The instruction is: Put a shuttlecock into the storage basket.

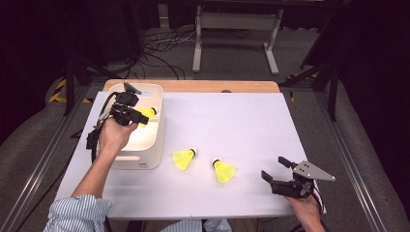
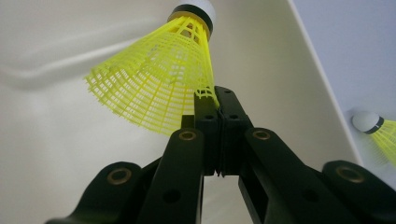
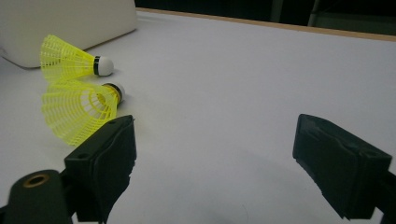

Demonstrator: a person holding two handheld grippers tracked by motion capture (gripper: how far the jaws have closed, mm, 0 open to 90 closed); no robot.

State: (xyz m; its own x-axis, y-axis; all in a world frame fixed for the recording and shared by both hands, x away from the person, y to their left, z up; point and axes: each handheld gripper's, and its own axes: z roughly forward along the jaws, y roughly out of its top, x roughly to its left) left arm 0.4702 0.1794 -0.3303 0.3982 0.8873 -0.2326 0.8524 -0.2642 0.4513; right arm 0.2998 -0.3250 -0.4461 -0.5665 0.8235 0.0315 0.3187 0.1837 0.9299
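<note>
Shuttlecock [image 2: 154, 84] skirt pinched in left gripper [image 2: 218, 100] jaws; right gripper [image 3: 212, 154] jaws wide apart.

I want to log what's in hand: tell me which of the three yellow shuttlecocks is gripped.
The shuttlecock over the white bin: the left gripper is shut on its skirt. The other two lie loose on the table, and the right gripper is open.

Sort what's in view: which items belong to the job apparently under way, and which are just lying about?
Likely in the job:
- held shuttlecock, clamped by the left hand-held gripper over the white bin
- two loose shuttlecocks on the table
- right hand-held gripper, open

Just lying about:
- cables on the floor
- white stand behind the table
</note>
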